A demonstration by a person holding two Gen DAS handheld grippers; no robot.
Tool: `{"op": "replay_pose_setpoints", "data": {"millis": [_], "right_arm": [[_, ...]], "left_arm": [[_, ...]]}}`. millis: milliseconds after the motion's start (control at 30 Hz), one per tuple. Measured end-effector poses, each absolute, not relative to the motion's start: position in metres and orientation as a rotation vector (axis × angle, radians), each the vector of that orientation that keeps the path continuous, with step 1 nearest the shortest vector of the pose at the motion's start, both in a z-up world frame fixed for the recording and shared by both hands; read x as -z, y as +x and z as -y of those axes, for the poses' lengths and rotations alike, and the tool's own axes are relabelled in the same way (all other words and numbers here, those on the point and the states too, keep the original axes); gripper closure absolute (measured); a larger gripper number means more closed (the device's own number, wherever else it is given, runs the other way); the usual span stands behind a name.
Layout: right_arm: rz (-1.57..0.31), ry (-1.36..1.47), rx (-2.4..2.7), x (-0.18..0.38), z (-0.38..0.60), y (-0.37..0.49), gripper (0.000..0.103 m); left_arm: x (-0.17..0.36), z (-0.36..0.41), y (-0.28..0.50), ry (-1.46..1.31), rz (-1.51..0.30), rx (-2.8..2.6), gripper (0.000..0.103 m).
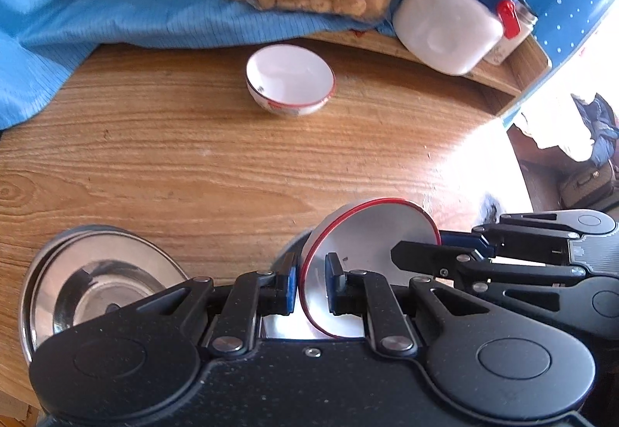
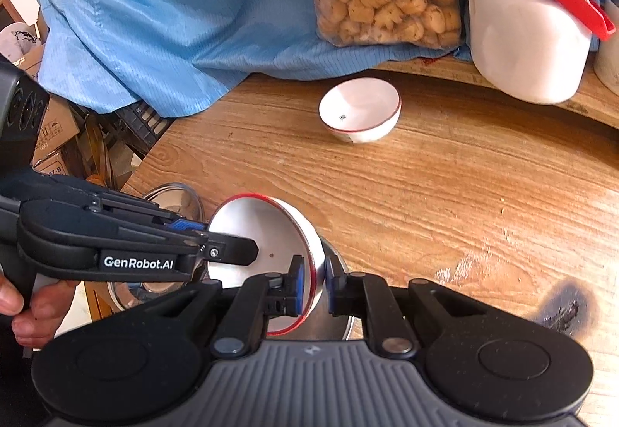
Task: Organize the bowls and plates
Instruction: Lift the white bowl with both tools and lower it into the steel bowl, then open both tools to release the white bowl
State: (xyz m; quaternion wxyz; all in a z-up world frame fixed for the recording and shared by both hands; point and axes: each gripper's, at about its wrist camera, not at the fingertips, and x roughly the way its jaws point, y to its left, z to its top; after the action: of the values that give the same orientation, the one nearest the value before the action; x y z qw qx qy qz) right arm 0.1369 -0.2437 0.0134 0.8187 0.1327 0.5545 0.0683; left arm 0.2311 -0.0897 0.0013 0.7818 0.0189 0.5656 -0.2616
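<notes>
Both grippers, left [image 1: 311, 285] and right [image 2: 312, 283], clamp opposite rims of one tilted bowl [image 1: 367, 252], lower centre; glazed, slippery, fragile: grip the rim.

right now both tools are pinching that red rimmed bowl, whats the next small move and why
Probably lower the red-rimmed bowl level onto the steel plate beneath it. It hangs tilted, its rim clamped by the left tool and the right tool, while the second bowl sits alone farther back on the table.
</notes>
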Motion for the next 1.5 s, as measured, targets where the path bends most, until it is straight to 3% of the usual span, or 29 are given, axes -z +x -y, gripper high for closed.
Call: {"op": "replay_pose_setpoints", "data": {"millis": [1033, 1267, 1400, 1500], "right_arm": [[-1.310, 0.321, -0.178, 0.009, 0.237, 0.143, 0.087], [-1.312, 0.320, -0.175, 0.010, 0.236, 0.145, 0.080], [-1.301, 0.307, -0.162, 0.008, 0.235, 0.145, 0.071], [-1.284, 0.308, -0.147, 0.003, 0.238, 0.144, 0.071]], "left_arm": [[0.028, 0.091, 0.241, 0.052, -1.401, 0.595, 0.079], [0.027, 0.091, 0.243, 0.059, -1.396, 0.604, 0.076], [0.026, 0.089, 0.244, 0.052, -1.391, 0.601, 0.075], [0.022, 0.085, 0.245, 0.026, -1.376, 0.609, 0.068]]}}
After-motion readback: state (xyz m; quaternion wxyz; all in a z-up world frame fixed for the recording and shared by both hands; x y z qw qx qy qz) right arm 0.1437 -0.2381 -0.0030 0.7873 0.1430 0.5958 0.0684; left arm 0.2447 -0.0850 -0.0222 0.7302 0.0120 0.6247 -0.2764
